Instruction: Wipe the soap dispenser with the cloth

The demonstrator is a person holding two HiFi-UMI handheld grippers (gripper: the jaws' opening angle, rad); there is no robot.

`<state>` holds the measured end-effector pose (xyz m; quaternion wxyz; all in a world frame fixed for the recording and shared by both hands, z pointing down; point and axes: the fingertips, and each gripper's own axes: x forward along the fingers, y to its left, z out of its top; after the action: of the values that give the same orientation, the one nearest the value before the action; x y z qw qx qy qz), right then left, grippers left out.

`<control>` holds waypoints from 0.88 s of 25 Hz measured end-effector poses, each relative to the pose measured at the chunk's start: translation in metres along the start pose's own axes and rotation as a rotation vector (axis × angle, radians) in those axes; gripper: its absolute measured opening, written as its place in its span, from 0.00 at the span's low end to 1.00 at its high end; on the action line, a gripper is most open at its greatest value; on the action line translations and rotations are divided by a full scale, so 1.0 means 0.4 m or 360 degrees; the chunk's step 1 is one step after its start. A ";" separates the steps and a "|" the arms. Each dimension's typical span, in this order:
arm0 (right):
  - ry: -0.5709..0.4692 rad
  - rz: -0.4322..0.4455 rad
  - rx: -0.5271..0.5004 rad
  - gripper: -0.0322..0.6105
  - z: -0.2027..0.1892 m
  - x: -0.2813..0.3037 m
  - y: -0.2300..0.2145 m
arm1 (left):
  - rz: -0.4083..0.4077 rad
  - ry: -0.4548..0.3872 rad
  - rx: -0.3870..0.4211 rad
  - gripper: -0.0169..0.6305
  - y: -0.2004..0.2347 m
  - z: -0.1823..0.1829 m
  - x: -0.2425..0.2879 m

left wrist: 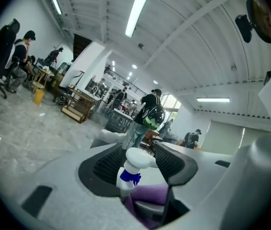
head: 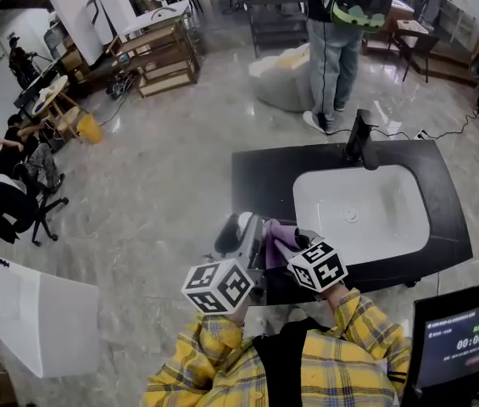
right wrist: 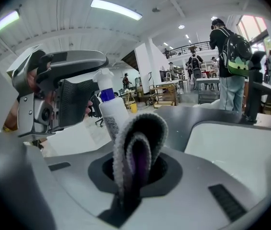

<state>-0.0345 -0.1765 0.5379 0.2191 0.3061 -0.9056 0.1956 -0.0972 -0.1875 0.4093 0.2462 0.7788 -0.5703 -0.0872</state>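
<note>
Purple cloth (head: pixel 280 237) — white-and-blue soap dispenser (right wrist: pixel 112 114)

— What is sitting past the right gripper (right wrist: pixel 136 169)?
— A white sink (head: pixel 383 220) is lying just right of it. A black faucet (head: pixel 359 138) is standing beyond, and a person wearing a backpack (head: pixel 334 53) is standing farther ahead.

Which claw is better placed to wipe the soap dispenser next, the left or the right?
Right, probably. The right claw is shut on the purple cloth, close beside the soap dispenser. The left claw stands open around the dispenser and carries no cloth.

grey marble floor (head: pixel 163 185), wooden shelving (head: pixel 167 58)
</note>
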 end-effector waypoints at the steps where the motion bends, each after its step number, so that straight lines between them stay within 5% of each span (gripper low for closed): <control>1: 0.0001 0.0002 -0.0003 0.11 0.001 0.001 0.002 | 0.0014 -0.0007 -0.0031 0.32 0.001 -0.001 0.002; 6: 0.0005 0.0030 -0.0012 0.11 -0.001 0.004 0.015 | -0.0049 -0.0015 0.0035 0.30 -0.003 0.002 0.016; 8: 0.0004 0.0042 -0.0016 0.11 0.000 0.002 0.018 | -0.0145 0.0014 0.0082 0.30 -0.006 0.003 0.020; 15: -0.0035 0.0040 0.0003 0.11 -0.003 -0.013 0.009 | -0.0498 0.0153 -0.0111 0.23 0.005 -0.002 0.035; 22: -0.0121 0.0034 0.0020 0.11 0.021 -0.041 0.011 | -0.0981 0.0429 -0.0203 0.21 0.002 -0.006 0.042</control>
<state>-0.0280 -0.1698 0.5215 0.1806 0.3048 -0.9152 0.1919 -0.0915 -0.2027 0.4142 0.3296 0.9021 -0.2638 -0.0894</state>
